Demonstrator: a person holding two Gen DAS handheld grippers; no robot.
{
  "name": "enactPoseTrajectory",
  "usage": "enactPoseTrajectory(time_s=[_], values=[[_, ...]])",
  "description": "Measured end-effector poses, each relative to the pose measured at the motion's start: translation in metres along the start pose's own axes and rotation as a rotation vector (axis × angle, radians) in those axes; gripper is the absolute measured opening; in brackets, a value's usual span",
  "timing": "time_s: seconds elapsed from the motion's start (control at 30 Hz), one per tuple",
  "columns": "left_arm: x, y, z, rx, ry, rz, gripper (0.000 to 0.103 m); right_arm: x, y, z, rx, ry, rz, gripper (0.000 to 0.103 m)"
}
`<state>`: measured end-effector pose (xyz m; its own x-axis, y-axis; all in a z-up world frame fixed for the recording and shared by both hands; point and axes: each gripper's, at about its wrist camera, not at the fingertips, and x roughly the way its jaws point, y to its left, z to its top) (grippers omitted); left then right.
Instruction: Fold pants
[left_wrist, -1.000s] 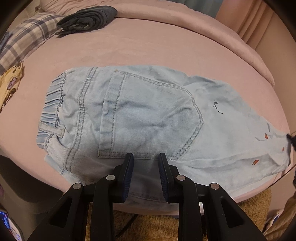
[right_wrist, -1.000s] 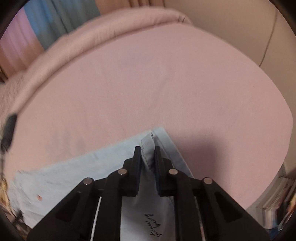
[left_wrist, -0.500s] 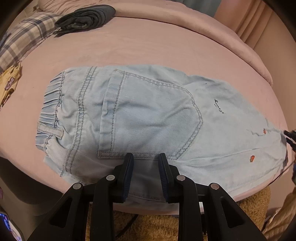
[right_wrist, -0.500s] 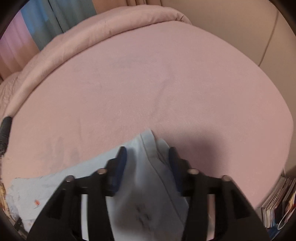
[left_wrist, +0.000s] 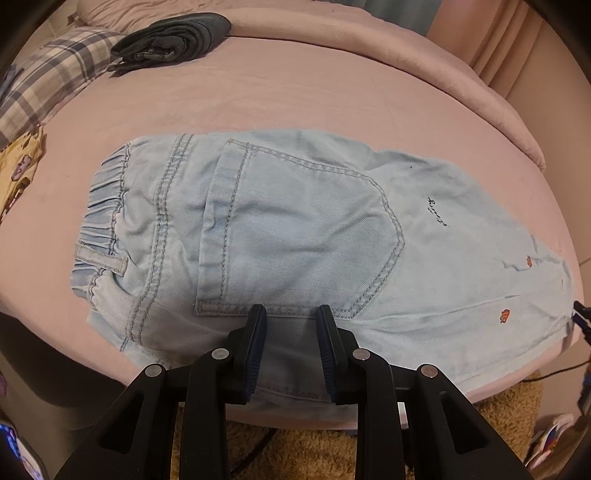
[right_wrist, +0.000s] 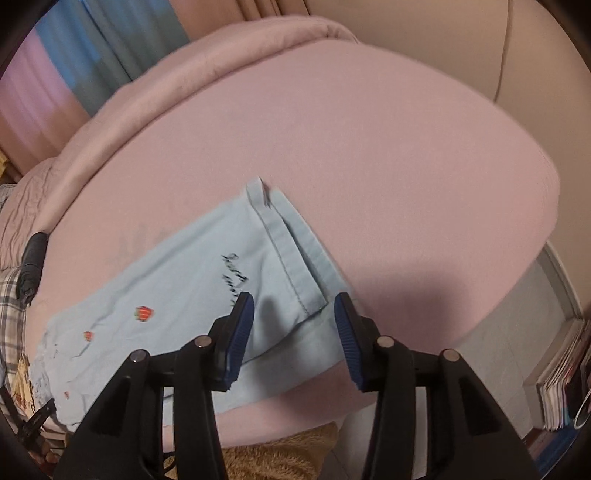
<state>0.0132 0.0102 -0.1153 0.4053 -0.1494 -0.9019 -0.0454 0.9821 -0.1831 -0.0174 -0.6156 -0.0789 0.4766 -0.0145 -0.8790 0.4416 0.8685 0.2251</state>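
Observation:
Light blue denim pants (left_wrist: 295, 236) lie flat on the pink bed, folded lengthwise, back pocket up, elastic waistband at the left and legs to the right. My left gripper (left_wrist: 291, 314) is open and empty, hovering over the near edge just below the pocket. In the right wrist view the leg end of the pants (right_wrist: 207, 295) with its hem, black script and small red strawberries lies near the bed's front edge. My right gripper (right_wrist: 293, 302) is open and empty above the hem corner.
A folded dark grey garment (left_wrist: 173, 37) lies at the back left beside a plaid pillow (left_wrist: 44, 85). A yellow patterned cloth (left_wrist: 18, 173) is at the left edge. Tan fluffy rug (left_wrist: 295, 454) lies below the bed's front edge. Books (right_wrist: 565, 376) stand at the right on the floor.
My right gripper opened and let go of the hem corner, then pulled back and up. The leg end now lies flat. The left gripper has hardly moved.

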Motion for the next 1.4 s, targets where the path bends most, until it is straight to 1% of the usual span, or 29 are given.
enactPoseTrajectory(time_s=[0.03, 0.07, 0.13, 0.17, 0.23, 0.27, 0.33, 0.37, 0.47, 0.6, 0.67, 0.77, 0.8, 0.83, 0.9, 0.93, 1.0, 1.03, 1.07, 1.13, 1.17, 1.2, 1.23, 1.27, 1.3, 1.33, 1.4], values=[[0.0, 0.001, 0.0, 0.0, -0.001, -0.003, 0.026, 0.004, 0.002, -0.002, -0.007, -0.003, -0.014, 0.035], [0.0, 0.002, 0.0, 0.0, -0.001, -0.005, 0.026, 0.008, 0.007, -0.003, -0.031, -0.02, -0.059, 0.021], [0.0, 0.005, 0.0, 0.001, 0.0, -0.01, 0.026, 0.003, 0.01, -0.003, -0.013, -0.042, -0.053, 0.019], [0.0, 0.006, -0.001, 0.0, 0.001, -0.013, 0.026, -0.008, 0.01, -0.005, 0.005, -0.084, -0.045, 0.018], [0.0, 0.006, -0.001, 0.002, 0.007, -0.024, 0.026, -0.026, 0.01, -0.006, 0.019, -0.141, -0.031, 0.018], [0.001, 0.008, 0.0, 0.001, 0.01, -0.029, 0.026, -0.04, 0.011, -0.006, 0.018, -0.168, -0.008, 0.018], [0.001, 0.01, 0.001, -0.003, 0.02, -0.041, 0.026, -0.053, 0.011, -0.009, 0.003, -0.183, -0.005, 0.018], [0.001, 0.011, 0.002, -0.007, 0.026, -0.047, 0.026, -0.057, 0.009, -0.01, -0.007, -0.176, -0.01, 0.018], [0.0, 0.013, 0.005, -0.021, 0.038, -0.061, 0.026, -0.044, 0.008, -0.008, -0.02, -0.125, -0.038, 0.018], [-0.002, 0.02, 0.007, -0.016, 0.052, -0.078, 0.026, -0.011, 0.0, -0.023, -0.003, -0.049, -0.102, 0.018], [-0.004, 0.024, 0.007, -0.016, 0.063, -0.089, 0.026, -0.002, 0.0, -0.03, -0.008, -0.044, -0.122, 0.019], [-0.008, 0.034, 0.01, -0.038, 0.076, -0.105, 0.026, -0.004, 0.006, -0.034, -0.027, -0.059, -0.148, 0.019], [-0.012, 0.038, 0.01, -0.045, 0.072, -0.096, 0.026, -0.006, 0.008, -0.033, -0.029, -0.057, -0.158, 0.019], [-0.017, 0.042, 0.011, -0.05, 0.053, -0.071, 0.026, -0.008, 0.009, -0.03, -0.032, -0.059, -0.164, 0.02], [-0.029, 0.049, 0.012, -0.059, 0.01, -0.033, 0.026, -0.019, 0.015, -0.031, -0.058, -0.073, -0.204, 0.025], [-0.035, 0.054, 0.012, -0.07, -0.008, -0.024, 0.026, -0.027, 0.014, -0.036, -0.077, -0.08, -0.232, 0.025], [-0.045, 0.069, 0.012, -0.107, -0.03, -0.031, 0.026, -0.041, 0.022, -0.04, -0.12, -0.114, -0.289, 0.032], [-0.049, 0.078, 0.012, -0.13, -0.036, -0.036, 0.026, -0.047, 0.026, -0.041, -0.131, -0.13, -0.286, 0.033], [-0.051, 0.086, 0.013, -0.147, -0.04, -0.04, 0.026, -0.052, 0.032, -0.043, -0.144, -0.142, -0.264, 0.033], [-0.054, 0.098, 0.012, -0.18, -0.043, -0.053, 0.026, -0.063, 0.047, -0.051, -0.177, -0.155, -0.199, 0.033], [-0.056, 0.105, 0.011, -0.203, -0.047, -0.041, 0.026, -0.067, 0.056, -0.055, -0.198, -0.165, -0.169, 0.033], [-0.059, 0.113, 0.01, -0.228, -0.054, -0.02, 0.026, -0.07, 0.066, -0.06, -0.222, -0.168, -0.135, 0.036], [-0.063, 0.121, 0.008, -0.252, -0.062, -0.011, 0.026, -0.07, 0.076, -0.065, -0.24, -0.163, -0.101, 0.038], [-0.065, 0.127, 0.007, -0.269, -0.067, -0.014, 0.026, -0.067, 0.084, -0.065, -0.248, -0.156, -0.08, 0.041], [-0.067, 0.135, 0.005, -0.291, -0.068, -0.023, 0.026, -0.065, 0.092, -0.07, -0.259, -0.144, -0.042, 0.042], [-0.067, 0.143, 0.003, -0.313, -0.057, -0.03, 0.026, -0.062, 0.097, -0.073, -0.265, -0.132, -0.015, 0.042], [-0.064, 0.149, -0.003, -0.339, -0.027, -0.02, 0.026, -0.052, 0.109, -0.082, -0.274, -0.088, 0.028, 0.042]])
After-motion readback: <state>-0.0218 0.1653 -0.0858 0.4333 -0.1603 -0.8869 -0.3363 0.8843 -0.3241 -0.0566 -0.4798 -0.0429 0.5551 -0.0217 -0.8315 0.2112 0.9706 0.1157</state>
